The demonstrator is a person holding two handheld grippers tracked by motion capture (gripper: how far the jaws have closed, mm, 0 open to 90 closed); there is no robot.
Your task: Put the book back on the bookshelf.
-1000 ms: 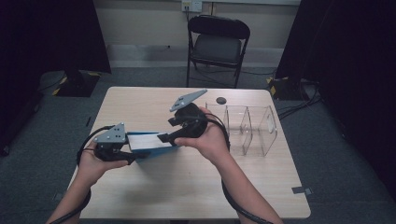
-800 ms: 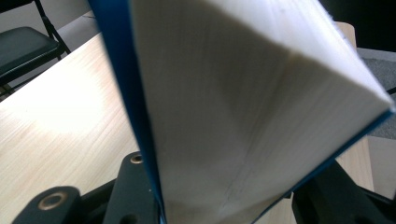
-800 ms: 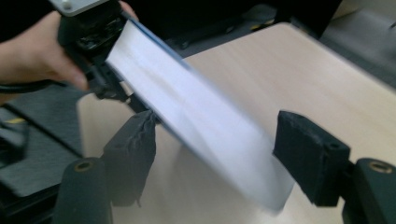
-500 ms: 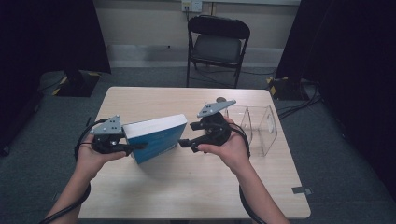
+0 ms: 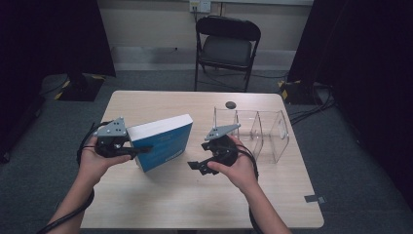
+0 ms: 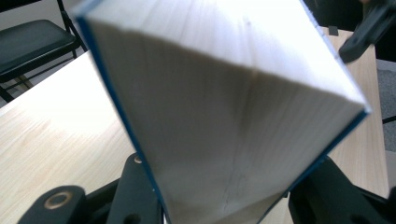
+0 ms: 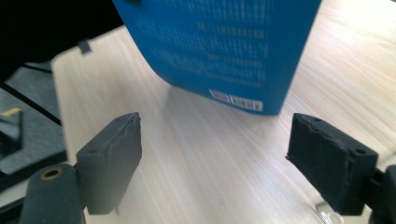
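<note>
The left tongs [image 5: 139, 150] are clenching the thick blue paperback book with pale page edges [image 5: 163, 141], gripping it across its thickness at the end nearest the left edge of the table; in the left gripper view the black jaws are pressing on the two blue covers [image 6: 119, 107] on either side of the white page block. The book is standing on edge, tilted, its lower corner sitting at or just above the light wooden table [image 5: 160, 195], about midway between the near and far edges and toward the left side. The right tongs [image 5: 199, 166] are standing released, their jaws having just been opening, with nothing between them; in the right gripper view the two foam-padded jaws are framing bare tabletop [image 7: 205, 154], and the book's blue back cover with its barcode [image 7: 219, 51] is hanging just beyond them, apart from both pads. Behind the right hand [image 5: 238, 168], a clear plastic divided organiser [image 5: 265, 131] is resting near the right edge. A small dark round object [image 5: 230, 105] is lying near the far edge.
</note>
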